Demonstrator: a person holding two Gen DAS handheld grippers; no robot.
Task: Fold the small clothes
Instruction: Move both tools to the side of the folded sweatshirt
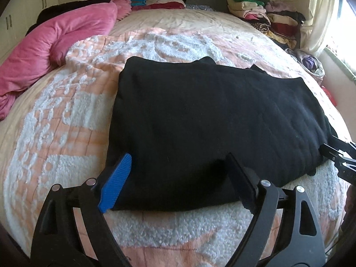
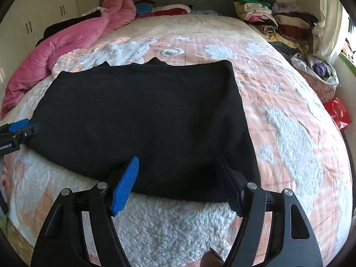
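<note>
A black garment (image 1: 211,115) (image 2: 144,115) lies folded into a wide flat rectangle on the peach and white bed cover (image 1: 66,111) (image 2: 289,122). My left gripper (image 1: 178,155) is open over the garment's near left corner, its blue pad (image 1: 115,184) just outside the left edge and the black finger above the cloth. My right gripper (image 2: 178,158) is open over the near right corner, straddling the near edge. Nothing is pinched in either. Each gripper shows at the side of the other's view: the right gripper (image 1: 340,155) and the left gripper (image 2: 15,131).
A pink duvet (image 1: 55,44) is bunched along the bed's far left. Stacks of folded clothes (image 1: 267,15) line the far right by the curtain. A bag of clothes (image 2: 318,73) and a red bag (image 2: 337,113) sit off the bed's right side.
</note>
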